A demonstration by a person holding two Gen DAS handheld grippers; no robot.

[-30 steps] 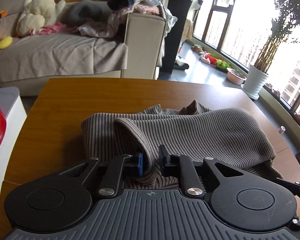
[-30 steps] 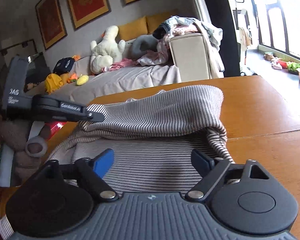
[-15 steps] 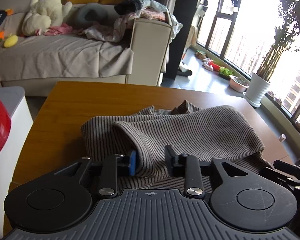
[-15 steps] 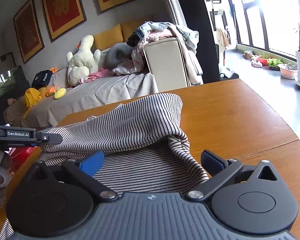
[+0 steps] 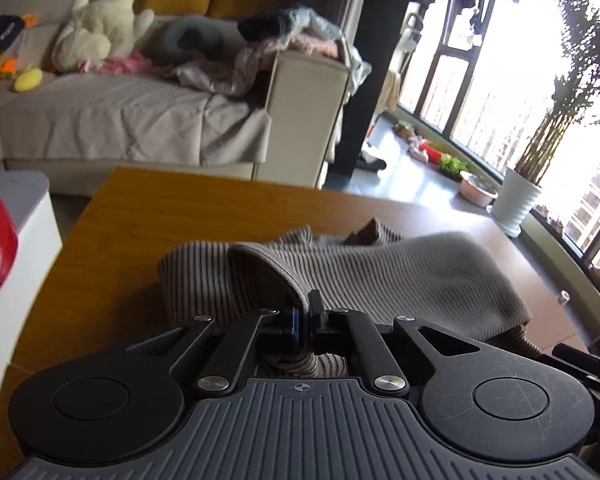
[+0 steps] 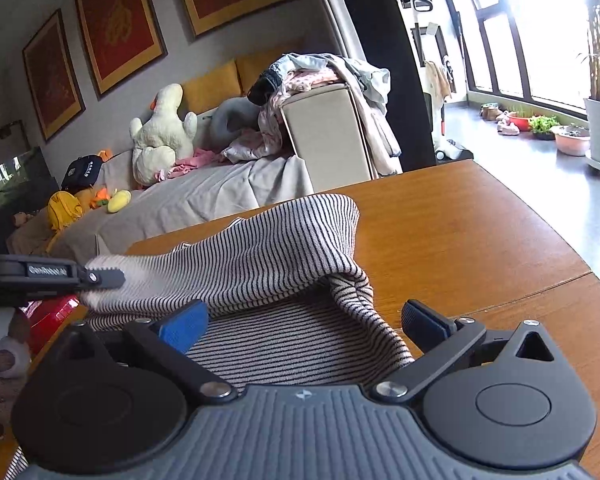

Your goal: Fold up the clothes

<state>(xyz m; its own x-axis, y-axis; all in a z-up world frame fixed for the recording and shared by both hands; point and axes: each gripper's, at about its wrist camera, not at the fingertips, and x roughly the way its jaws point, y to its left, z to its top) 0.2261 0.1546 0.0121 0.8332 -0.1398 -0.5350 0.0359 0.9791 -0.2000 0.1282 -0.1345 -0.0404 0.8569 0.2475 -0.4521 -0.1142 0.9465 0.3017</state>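
My left tongs [image 5: 305, 320] pinch the soft, limp grey-striped ribbed knit garment [image 5: 380, 276] at its six-o'clock hem fold on the wooden surface [image 5: 180, 216]; my right tongs [image 6: 300, 326] gape, unladen.

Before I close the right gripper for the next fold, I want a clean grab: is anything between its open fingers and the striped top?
Nothing visible blocks it. The right gripper is open, the striped top directly between its fingers. The left gripper pinches the fabric's other edge, off to the side.

Striped garment [image 6: 284, 336] near edge hidden under right hand-held gripper [image 6: 304, 326].
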